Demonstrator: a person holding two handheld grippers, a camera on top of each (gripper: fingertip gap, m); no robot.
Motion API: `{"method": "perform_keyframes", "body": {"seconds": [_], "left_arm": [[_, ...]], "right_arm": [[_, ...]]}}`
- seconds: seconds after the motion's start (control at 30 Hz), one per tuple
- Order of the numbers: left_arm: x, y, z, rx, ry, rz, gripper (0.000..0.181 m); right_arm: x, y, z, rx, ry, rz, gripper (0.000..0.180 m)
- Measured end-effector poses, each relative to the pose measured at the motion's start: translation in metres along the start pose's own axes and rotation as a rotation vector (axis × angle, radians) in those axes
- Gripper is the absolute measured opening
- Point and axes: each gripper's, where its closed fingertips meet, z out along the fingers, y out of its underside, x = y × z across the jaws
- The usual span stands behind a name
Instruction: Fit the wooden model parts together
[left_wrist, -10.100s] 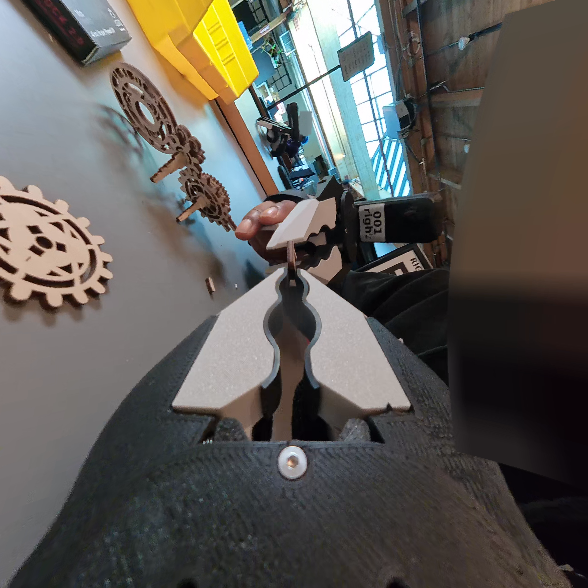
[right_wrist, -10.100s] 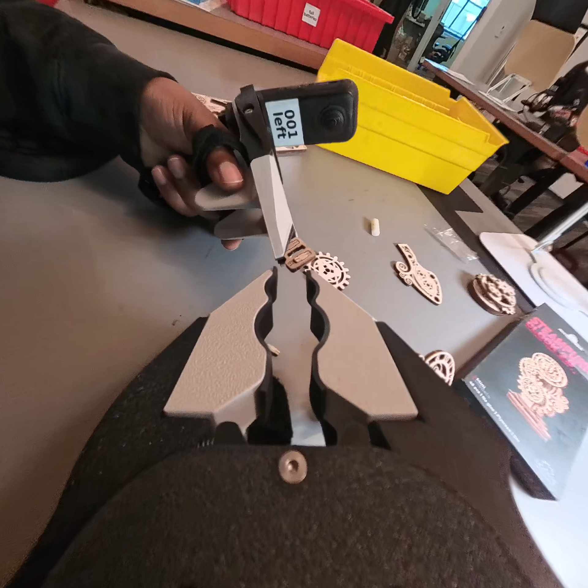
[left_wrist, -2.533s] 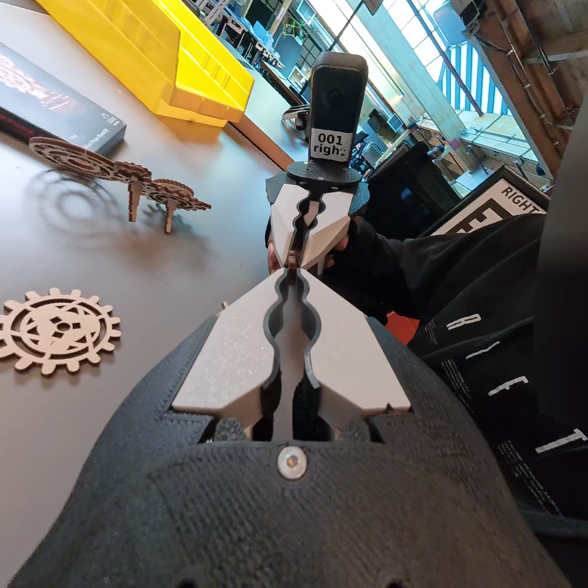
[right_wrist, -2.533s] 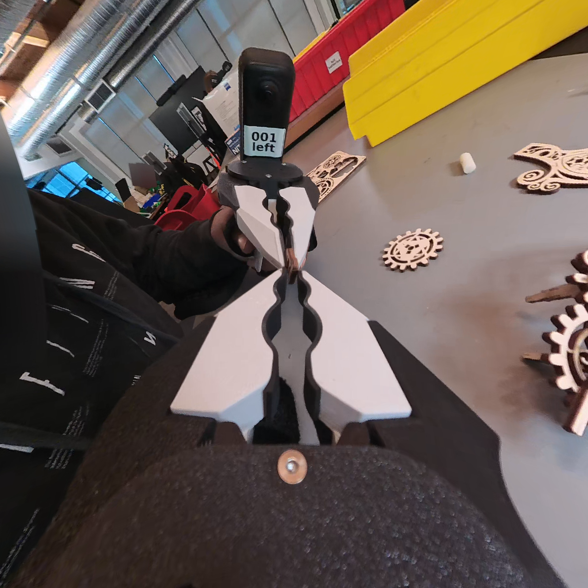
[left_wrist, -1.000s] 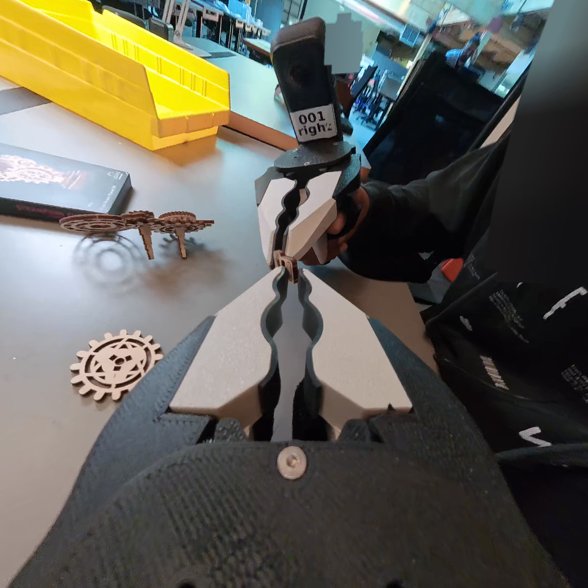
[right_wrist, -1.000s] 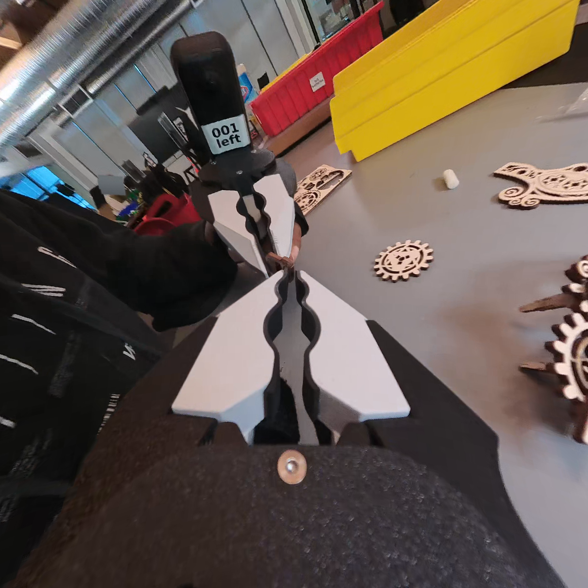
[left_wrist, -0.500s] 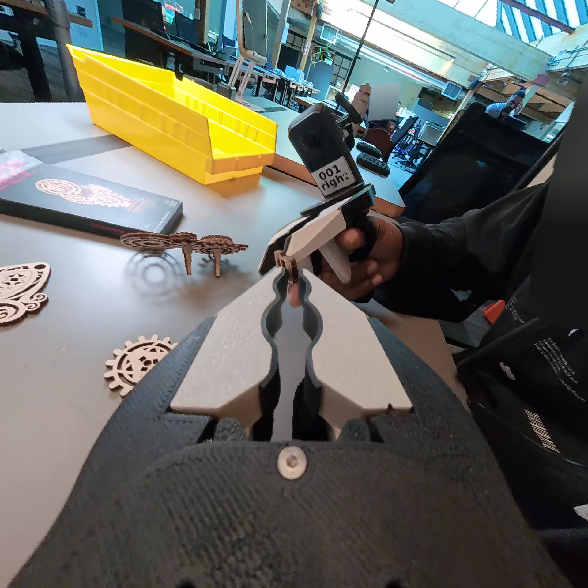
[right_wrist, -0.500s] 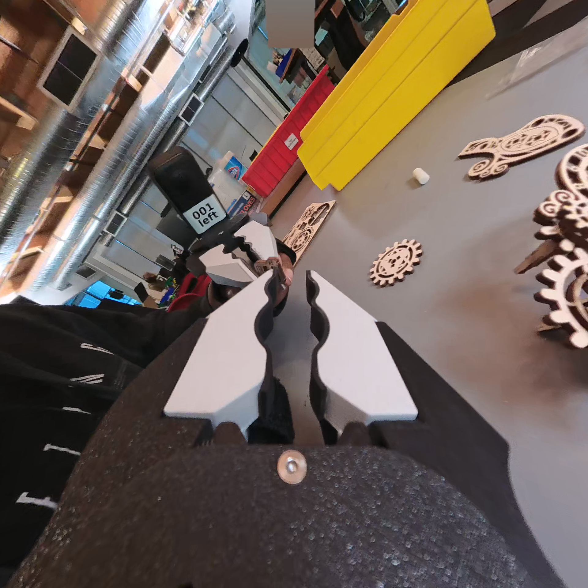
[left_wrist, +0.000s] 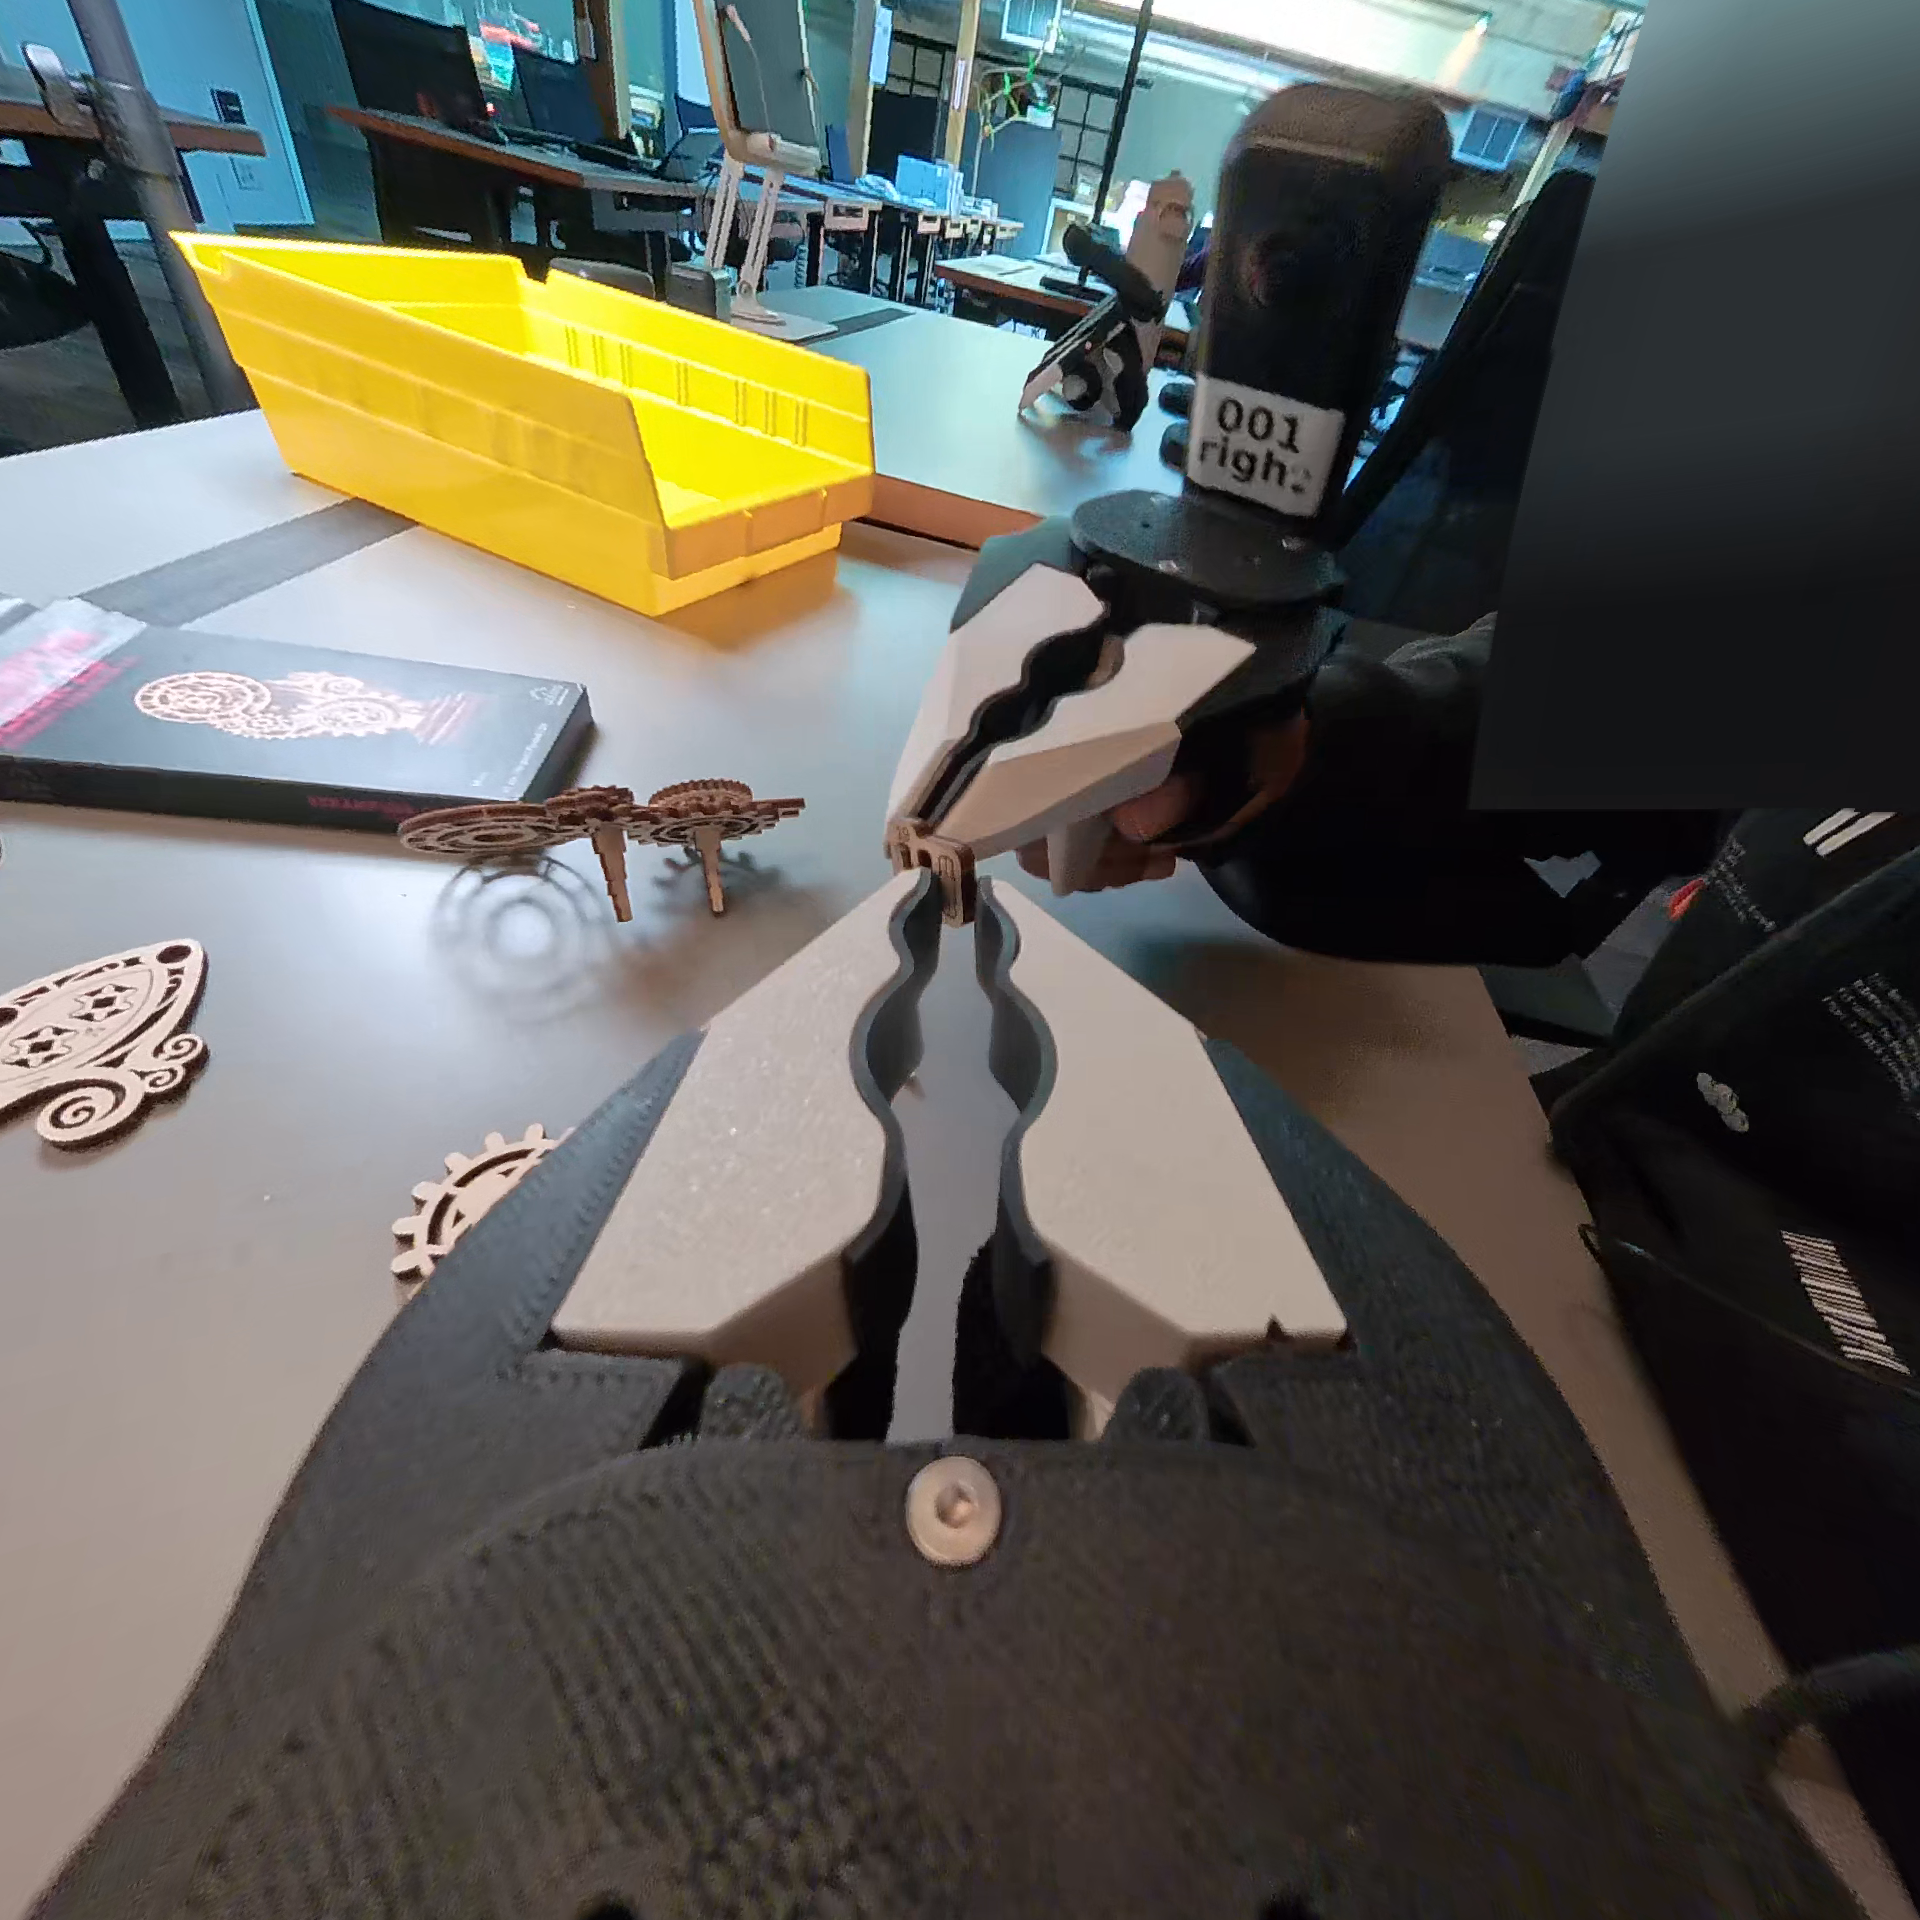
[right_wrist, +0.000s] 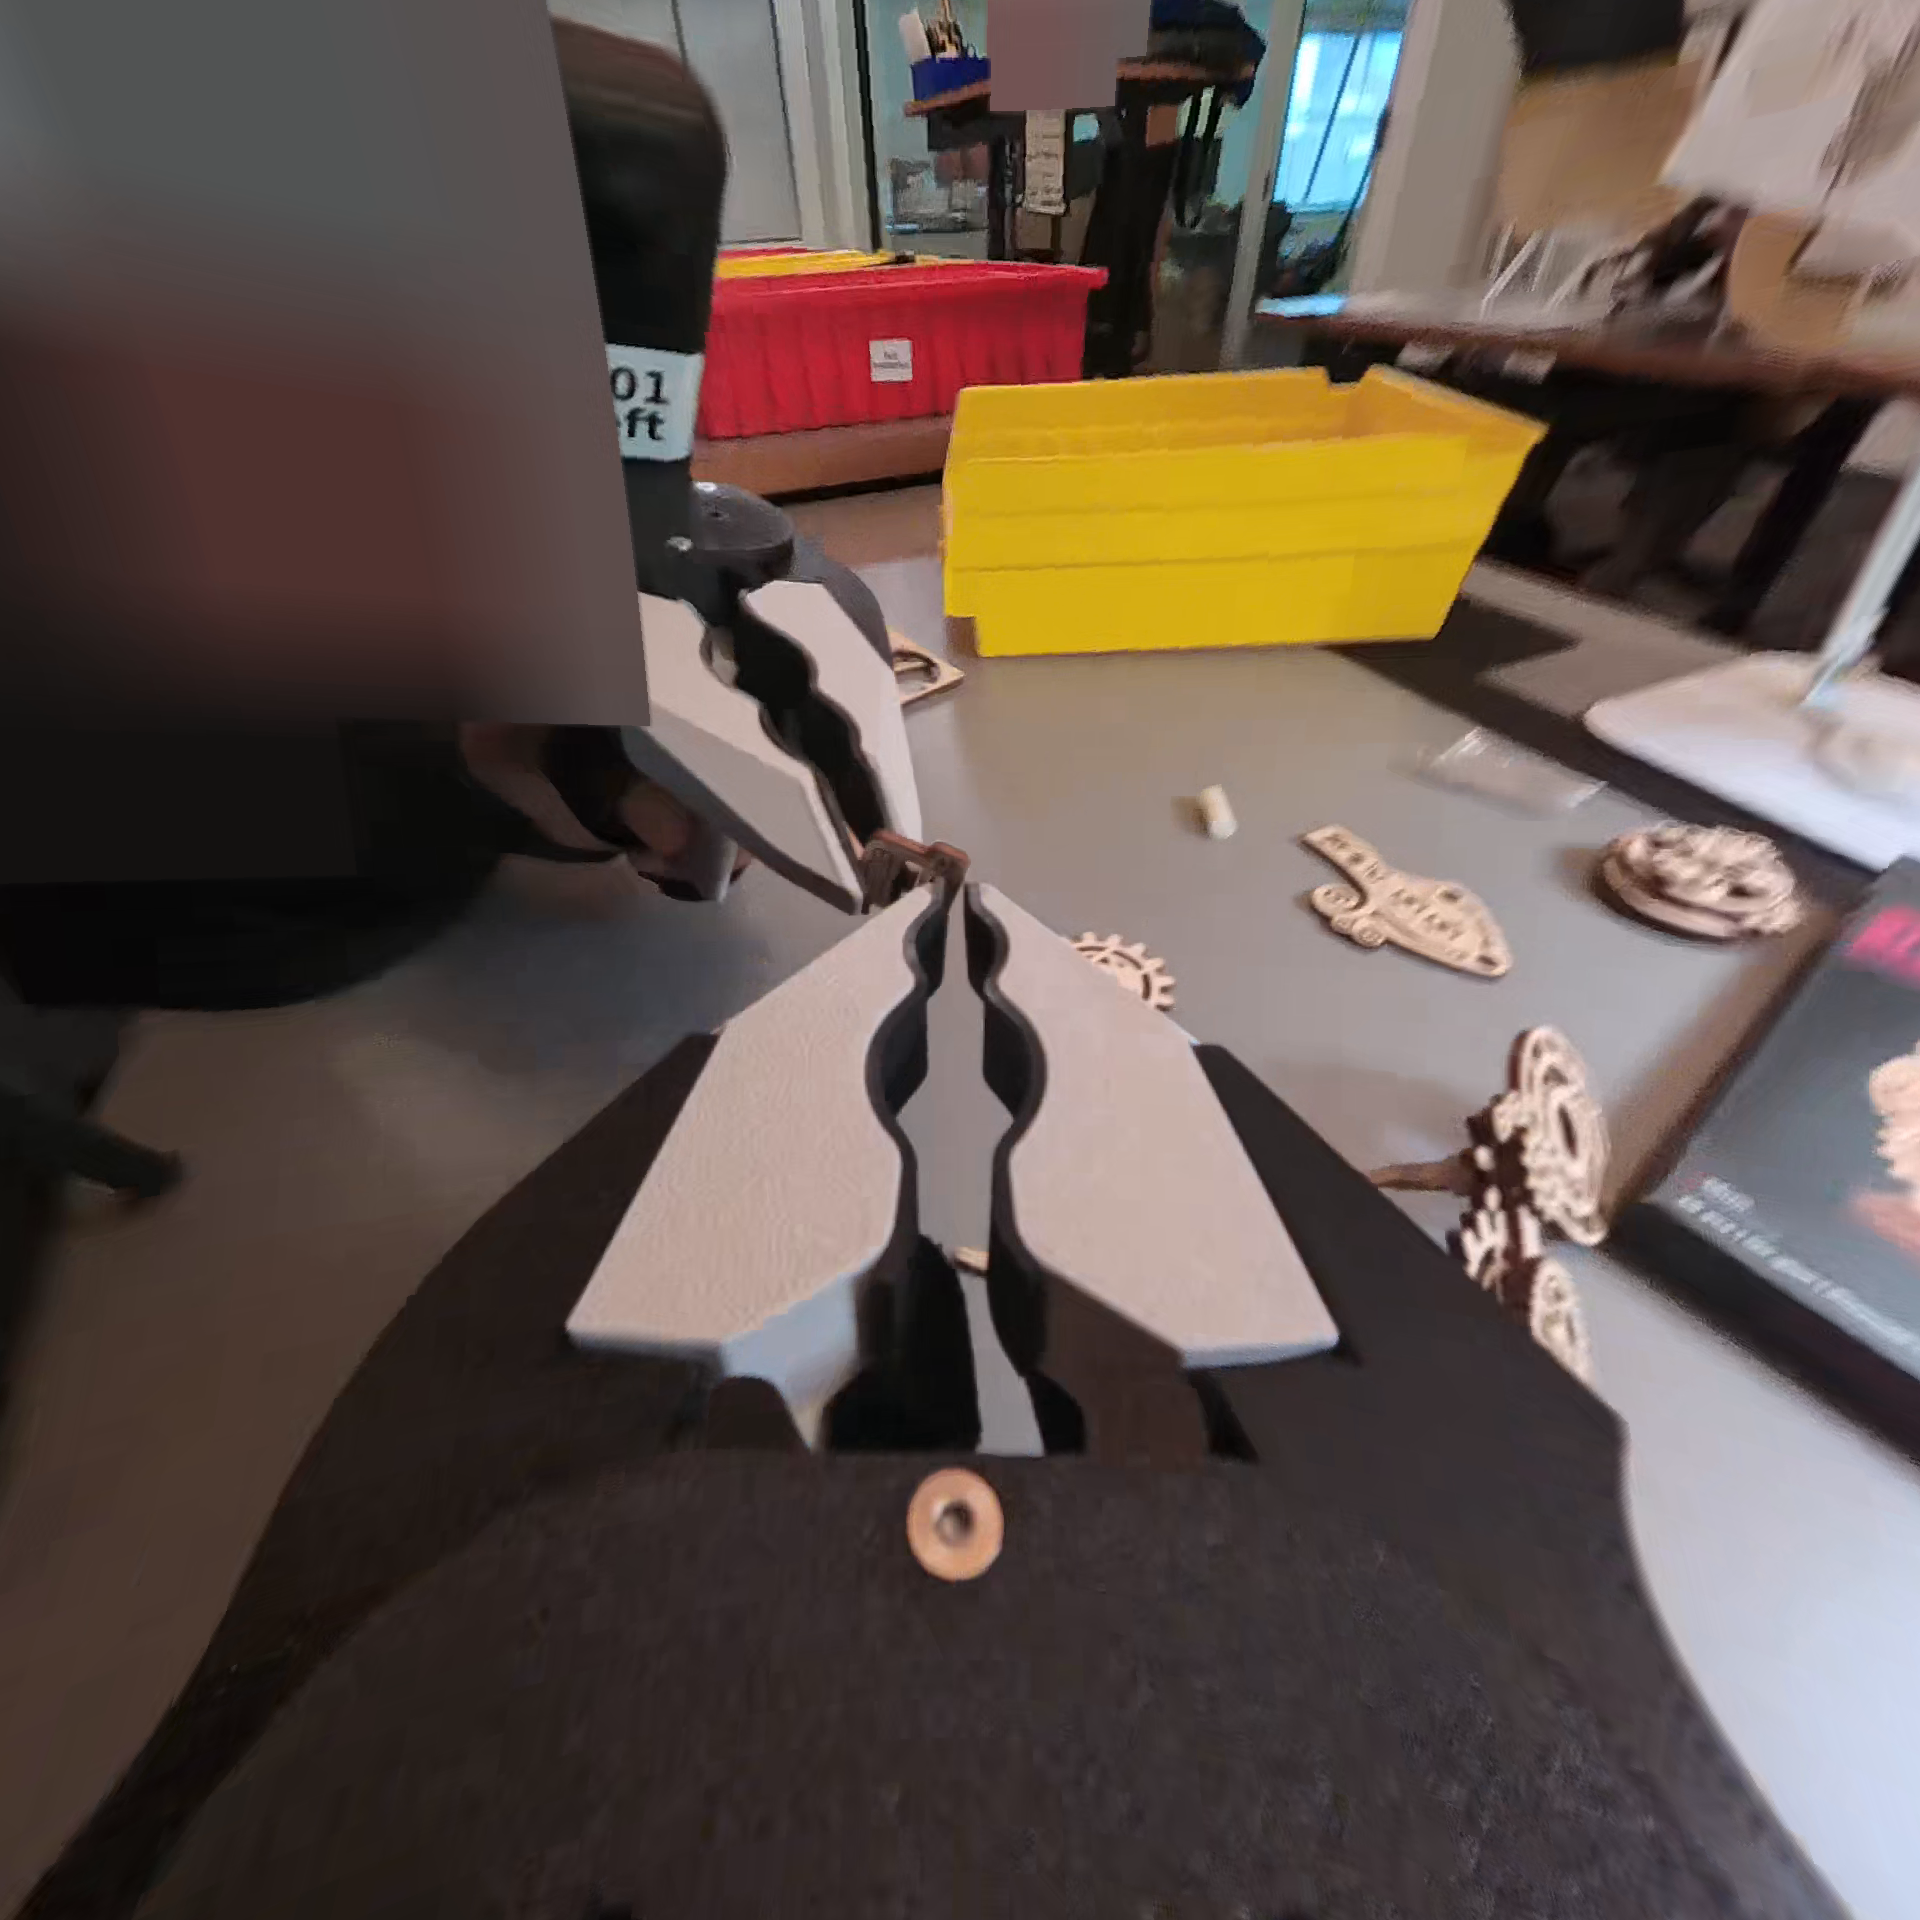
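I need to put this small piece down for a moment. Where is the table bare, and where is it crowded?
Bare grey table lies on the left gripper side, below the hand. A second bare strip runs between the yellow bin and the black box. It is crowded around the gear assembly, loose gear and curly flat piece.

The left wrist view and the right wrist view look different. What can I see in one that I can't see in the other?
Only the left wrist view shows the right gripper from outside, above the gear assembly standing on its pegs.

Only the right wrist view shows the red bin, the small white peg and the round wooden stack.

Both show the yellow bin, the black box, the loose gear, and the small wooden part pinched where the two grippers meet.
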Motion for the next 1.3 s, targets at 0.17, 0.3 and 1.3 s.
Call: {"method": "perform_keyframes", "body": {"seconds": [0.17,0.3,1.3], "left_arm": [[0.003,-0.005,-0.003,0.009,0.014,0.018,0.005],[0.003,-0.002,-0.004,-0.022,0.009,0.060,0.005],[0.036,-0.010,-0.012,-0.022,0.190,0.197,0.006]], "right_arm": [[0.000,-0.003,0.002,0.094,-0.177,0.560,0.009],[-0.001,-0.001,0.003,0.097,-0.145,0.526,0.010],[-0.039,-0.013,-0.015,0.131,-0.383,0.059,0.012]]}}
